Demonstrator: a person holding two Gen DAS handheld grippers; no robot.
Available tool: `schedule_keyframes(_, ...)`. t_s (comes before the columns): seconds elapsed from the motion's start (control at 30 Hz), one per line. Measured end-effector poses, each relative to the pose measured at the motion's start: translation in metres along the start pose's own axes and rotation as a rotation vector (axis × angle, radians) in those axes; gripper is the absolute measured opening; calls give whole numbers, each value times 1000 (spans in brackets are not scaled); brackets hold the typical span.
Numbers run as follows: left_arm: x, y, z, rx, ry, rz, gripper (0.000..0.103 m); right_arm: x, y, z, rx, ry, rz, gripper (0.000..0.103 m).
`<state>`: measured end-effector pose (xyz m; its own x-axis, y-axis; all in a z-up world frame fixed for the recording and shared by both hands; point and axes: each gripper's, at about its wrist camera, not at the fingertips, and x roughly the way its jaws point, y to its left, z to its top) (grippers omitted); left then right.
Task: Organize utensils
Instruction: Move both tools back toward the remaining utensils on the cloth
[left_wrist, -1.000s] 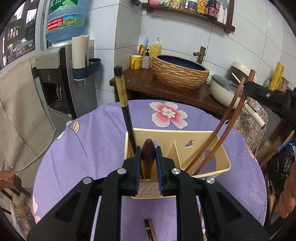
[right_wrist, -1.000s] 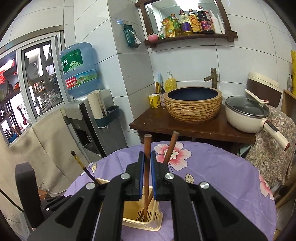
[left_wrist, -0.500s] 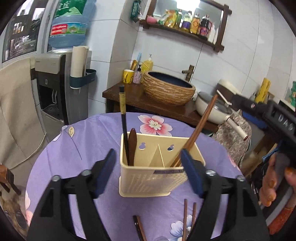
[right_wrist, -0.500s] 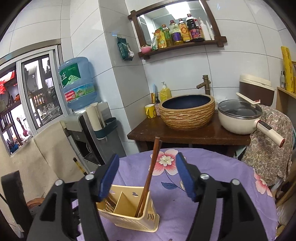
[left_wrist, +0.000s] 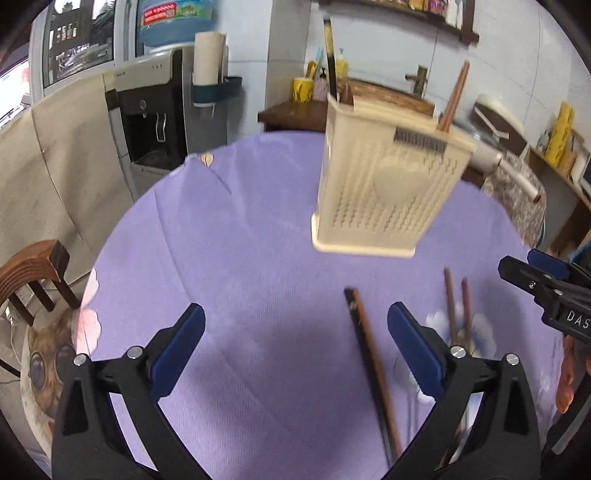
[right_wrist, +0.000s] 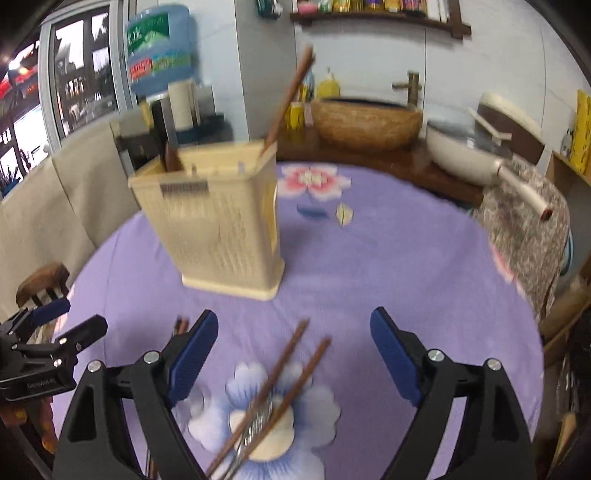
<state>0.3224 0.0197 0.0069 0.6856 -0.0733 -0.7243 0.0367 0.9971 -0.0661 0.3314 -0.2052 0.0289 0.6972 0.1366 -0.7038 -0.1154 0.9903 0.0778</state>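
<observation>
A cream utensil holder (left_wrist: 388, 184) (right_wrist: 218, 218) stands on the purple tablecloth and holds a black chopstick (left_wrist: 329, 48), a dark spoon handle and brown chopsticks (left_wrist: 453, 98) (right_wrist: 288, 96). My left gripper (left_wrist: 295, 343) is open and empty, low over the cloth in front of the holder, with a dark chopstick (left_wrist: 373, 365) lying between its fingers. My right gripper (right_wrist: 291, 350) is open and empty above two brown chopsticks (right_wrist: 280, 384) lying across a metal utensil (right_wrist: 255, 424). The same pair of chopsticks (left_wrist: 458, 306) shows in the left wrist view.
The round table (right_wrist: 388, 258) has a purple flowered cloth. Behind it are a wooden counter with a woven basin (right_wrist: 365, 122) and a white pan (right_wrist: 476, 151), a water dispenser (left_wrist: 155, 107) at the left, and a wooden chair (left_wrist: 33, 273).
Both grippers opened, let go of the utensils in the holder, then dropped and pulled back to the near side of the table over the loose chopsticks.
</observation>
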Motion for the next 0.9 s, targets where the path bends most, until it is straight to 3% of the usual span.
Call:
schedule_keyframes(0.13,15,-4,-23,43,58,2,77,12,2,-33,23,70,7,76)
schedule_keyframes(0.2,24,-2,-29,40,89,-1,65,20,-1,-43,48,87,-21,68)
schedule_keyframes(0.27,30,-1,-32,23,114,-22,62,27,-8,-49,95,103,-46,64)
schedule_keyframes(0.73,44,-27,-33,28,145,-108,57,34,-15,-50,125,109,-47,62)
schedule_keyframes(0.9,46,-29,-34,49,137,-72,56,37,-14,-50,120,117,-51,62)
